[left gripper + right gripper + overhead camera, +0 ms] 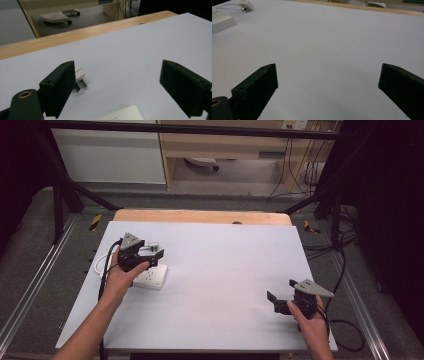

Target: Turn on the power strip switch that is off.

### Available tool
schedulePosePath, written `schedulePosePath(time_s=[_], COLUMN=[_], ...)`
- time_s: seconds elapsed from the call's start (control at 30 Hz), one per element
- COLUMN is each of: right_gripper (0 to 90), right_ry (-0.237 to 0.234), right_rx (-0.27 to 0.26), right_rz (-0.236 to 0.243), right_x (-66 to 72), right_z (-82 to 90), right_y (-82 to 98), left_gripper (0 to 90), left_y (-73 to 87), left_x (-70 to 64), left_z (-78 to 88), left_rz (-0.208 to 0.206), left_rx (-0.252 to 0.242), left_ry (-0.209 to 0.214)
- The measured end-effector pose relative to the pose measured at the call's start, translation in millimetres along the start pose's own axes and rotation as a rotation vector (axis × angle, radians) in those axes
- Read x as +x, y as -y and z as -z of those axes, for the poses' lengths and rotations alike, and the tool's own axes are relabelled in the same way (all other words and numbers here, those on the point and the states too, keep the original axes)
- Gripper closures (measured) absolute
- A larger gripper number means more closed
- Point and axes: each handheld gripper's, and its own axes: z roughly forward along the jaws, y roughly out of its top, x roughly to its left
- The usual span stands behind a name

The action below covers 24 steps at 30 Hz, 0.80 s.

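Left gripper (pixel 151 254) over white power strip (pixel 151 277) (perhaps touching), right gripper (pixel 281 296) apart

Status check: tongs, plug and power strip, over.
Left tongs open above the power strip. Plug loose on the table, just beyond. Right tongs open, holding nothing. Nothing in the way.

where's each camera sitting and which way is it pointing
High view: above the person's side, looking forward and down on the table; both forearms, left gripper and right gripper show.
Left gripper view: rides the left gripper, looks along its wide-apart jaws toward the table's far wooden edge, past the plug.
Right gripper view: rides the right gripper, looks low across the table between its wide-apart jaws.
Shared: the plug and the power strip appear in all three, the strip's corner low in the left gripper view.
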Motion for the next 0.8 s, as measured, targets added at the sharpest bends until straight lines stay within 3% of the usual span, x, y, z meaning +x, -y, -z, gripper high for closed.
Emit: schedulePosePath(time_s=[0.67,0.8], right_gripper=[2.9,3.0], right_ry=[0.0,0.0], right_rx=[-0.002,-0.002], right_rz=[0.0,-0.002], right_x=[-1.5,-1.7], right_z=[1.5,1.6], right_y=[0.8,0.9], left_gripper=[19.3,29.6], left_y=[6.4,10.2], left_x=[3.5,3.8], left_z=[-11.6,-13.7], left_rz=[-0.01,-0.011], left_rx=[0.056,0.052], left_ry=[-0.025,-0.031])
